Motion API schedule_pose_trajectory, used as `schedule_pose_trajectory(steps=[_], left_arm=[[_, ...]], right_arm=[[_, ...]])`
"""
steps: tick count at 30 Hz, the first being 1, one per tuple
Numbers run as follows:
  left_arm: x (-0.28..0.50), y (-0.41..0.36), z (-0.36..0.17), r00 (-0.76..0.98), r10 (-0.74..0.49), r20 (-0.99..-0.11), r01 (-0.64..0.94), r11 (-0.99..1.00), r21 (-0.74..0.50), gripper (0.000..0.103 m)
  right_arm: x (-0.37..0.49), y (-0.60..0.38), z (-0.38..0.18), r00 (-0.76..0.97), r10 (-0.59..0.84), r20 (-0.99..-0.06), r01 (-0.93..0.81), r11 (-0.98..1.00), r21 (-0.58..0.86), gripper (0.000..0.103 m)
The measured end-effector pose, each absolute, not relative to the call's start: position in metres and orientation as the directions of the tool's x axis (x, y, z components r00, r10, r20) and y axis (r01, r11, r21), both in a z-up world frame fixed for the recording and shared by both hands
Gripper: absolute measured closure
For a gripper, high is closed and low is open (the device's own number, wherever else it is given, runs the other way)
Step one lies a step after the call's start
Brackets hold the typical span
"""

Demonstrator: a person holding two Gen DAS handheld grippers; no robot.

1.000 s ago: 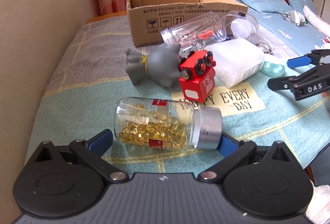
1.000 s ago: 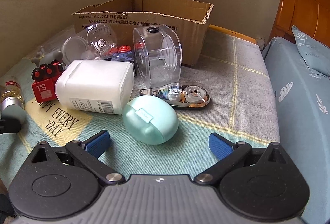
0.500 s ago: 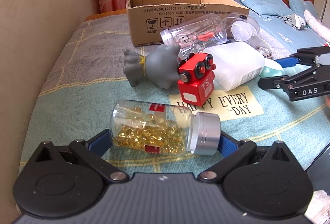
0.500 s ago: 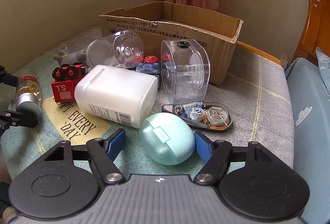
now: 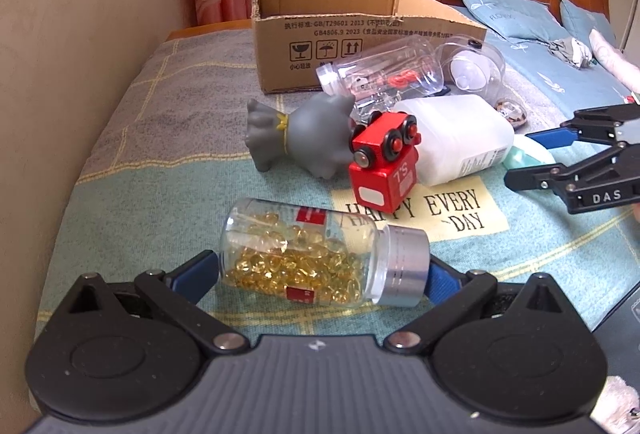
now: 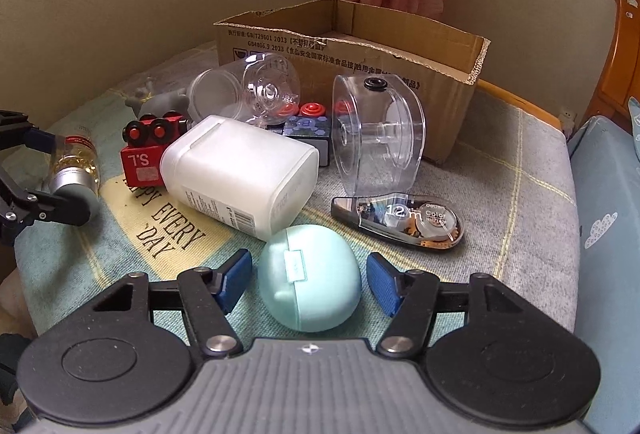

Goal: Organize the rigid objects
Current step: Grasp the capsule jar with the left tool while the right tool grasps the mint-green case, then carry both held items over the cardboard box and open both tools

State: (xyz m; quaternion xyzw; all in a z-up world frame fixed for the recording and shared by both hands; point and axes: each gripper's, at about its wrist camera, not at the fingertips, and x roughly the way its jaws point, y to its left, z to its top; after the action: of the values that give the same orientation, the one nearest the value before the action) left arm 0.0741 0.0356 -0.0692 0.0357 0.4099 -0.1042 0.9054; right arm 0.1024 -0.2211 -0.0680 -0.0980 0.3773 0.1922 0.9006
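Note:
My left gripper is shut on a clear pill bottle of yellow capsules with a silver cap, held sideways by its two ends just above the blanket. It also shows in the right wrist view. My right gripper is open around a mint green egg-shaped case; small gaps show at both blue pads. An open cardboard box stands at the back.
A grey rubber toy, a red toy train block, a white plastic container, clear plastic jars, and a correction tape lie on the blanket. A wall runs along the left; a wooden headboard and pillows lie behind.
My left gripper has closed on the pill bottle and lifted it slightly. My right gripper has moved forward around the mint case and narrowed its opening.

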Motion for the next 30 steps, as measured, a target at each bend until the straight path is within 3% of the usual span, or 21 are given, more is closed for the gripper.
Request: schedule_pose_trajectory(steps=[6,11,30], left_arm=[[0.072,0.033,-0.064,0.663,-0.155,-0.733,0.229,0.974,0.001,0.001],[0.075,0.033,-0.059,0.654,-0.186,-0.733,0.259,0.966,-0.014,0.008],[0.106,0.032,-0.001,0.674,-0.170,-0.719,0.279,0.960,0.034,0.009]], right_arm=[[0.097,-0.220,-0.066,0.644,0.256,-0.721,-0.404,0.914,-0.037,0.045],[0.094,-0.218,-0.064,0.635,0.229,-0.738,-0.378,0.925,-0.039,0.045],[0.095,-0.229,-0.013,0.646,0.236,-0.726,-0.388,0.920,-0.046,0.045]])
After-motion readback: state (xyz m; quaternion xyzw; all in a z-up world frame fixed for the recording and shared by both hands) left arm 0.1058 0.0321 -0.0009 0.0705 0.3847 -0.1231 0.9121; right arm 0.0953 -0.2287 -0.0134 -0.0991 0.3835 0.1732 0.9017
